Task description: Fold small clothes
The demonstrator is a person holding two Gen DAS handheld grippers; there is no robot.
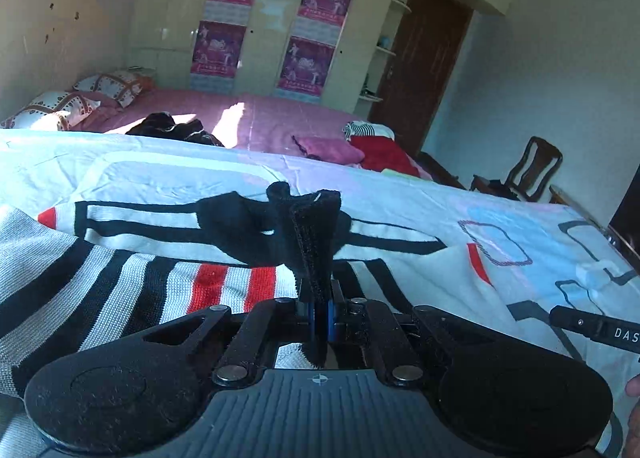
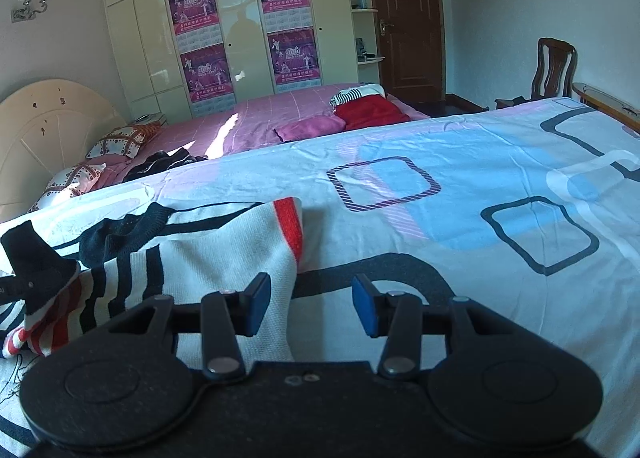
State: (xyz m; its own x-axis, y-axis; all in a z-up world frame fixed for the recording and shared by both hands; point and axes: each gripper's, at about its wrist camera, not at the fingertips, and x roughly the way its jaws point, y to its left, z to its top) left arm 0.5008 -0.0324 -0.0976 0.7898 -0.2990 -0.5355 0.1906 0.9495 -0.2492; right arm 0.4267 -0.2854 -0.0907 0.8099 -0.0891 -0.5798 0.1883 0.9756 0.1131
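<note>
right now the striped sweater point(image 2: 224, 258) lies spread on the near bed point(image 2: 480, 162), over the blue and white patterned sheet, and it sits mostly to the left of the right gripper point(image 2: 306, 308). that gripper's jaws stand apart with nothing between them; its left pad hangs just over the sweater's right-hand edge, its right pad over bare sheet. so the garment's edge runs almost straight away from this tool, up to the red band point(image 2: 289, 226) at the far corner.

meanwhile the left gripper point(image 1: 319, 318) is clenched on a black ribbed piece of the knit point(image 1: 310, 234), probably a cuff or hem, which stands up out of its jaws, clear of the sheet. in the right wrist view the same tool shows at the far left with the black fabric pinched and raised. below it the black, white and red stripes point(image 1: 224, 282) run across the view, so the garment's long axis appears to lie left to right between the two hands.

the relation that matters, i judge, is this: the left hand already holds its end, while the free right-hand edge lies directly under and just left of the open jaws. the right hand is the nearer one to that edge, and a short reach down and slightly leftward would bring the cloth between its pads. the fold would then probably carry across the sweater's width.
</note>
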